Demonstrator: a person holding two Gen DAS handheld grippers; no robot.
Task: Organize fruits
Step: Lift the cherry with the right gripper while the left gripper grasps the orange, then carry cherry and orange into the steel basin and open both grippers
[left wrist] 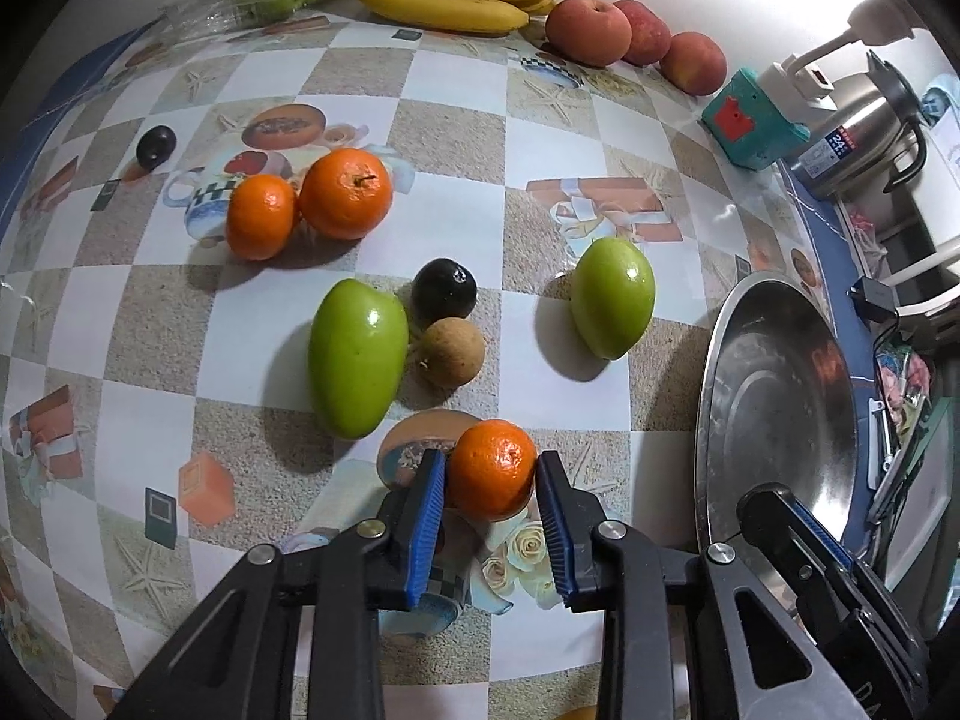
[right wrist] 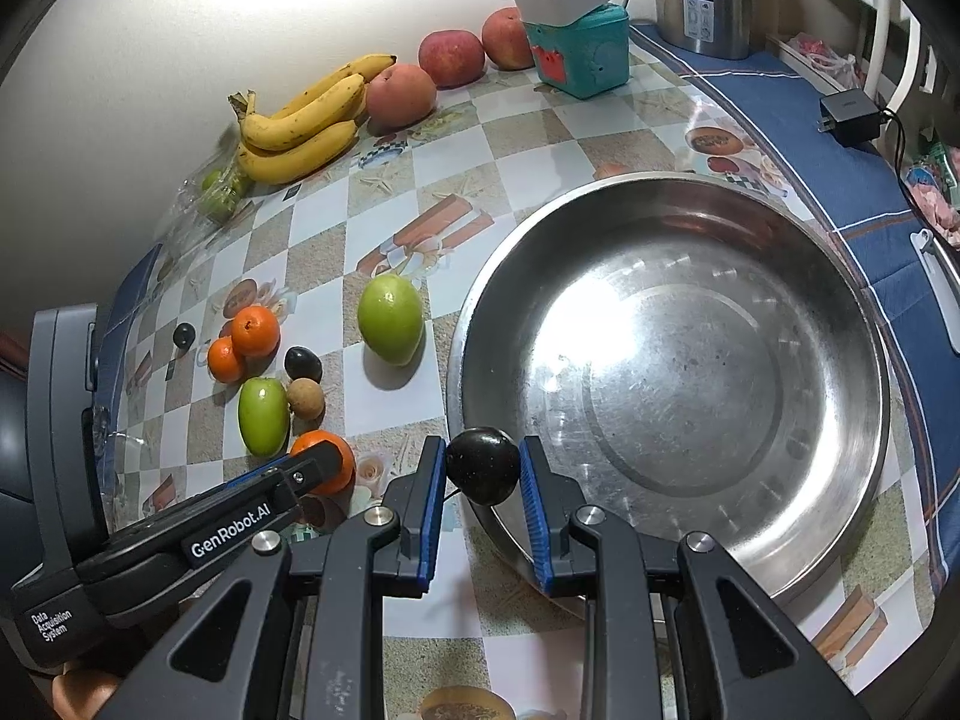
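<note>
both grippers pinching fruit beside the steel basin

left gripper [left wrist: 491,471] pinches a small orange [left wrist: 492,468] on the near tablecloth [left wrist: 456,120]; right gripper [right wrist: 483,468] pinches a dark plum [right wrist: 483,465] at the basin [right wrist: 840,312] near-left rim.

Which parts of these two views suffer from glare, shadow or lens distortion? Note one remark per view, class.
Left wrist view: fisheye bends the checked tablecloth into curves, and each green fruit casts a soft shadow on the cloth beside it. Right wrist view: strong glare whitens the floor of the steel basin and the wall behind the bananas; dark vignette at the corners.
</note>
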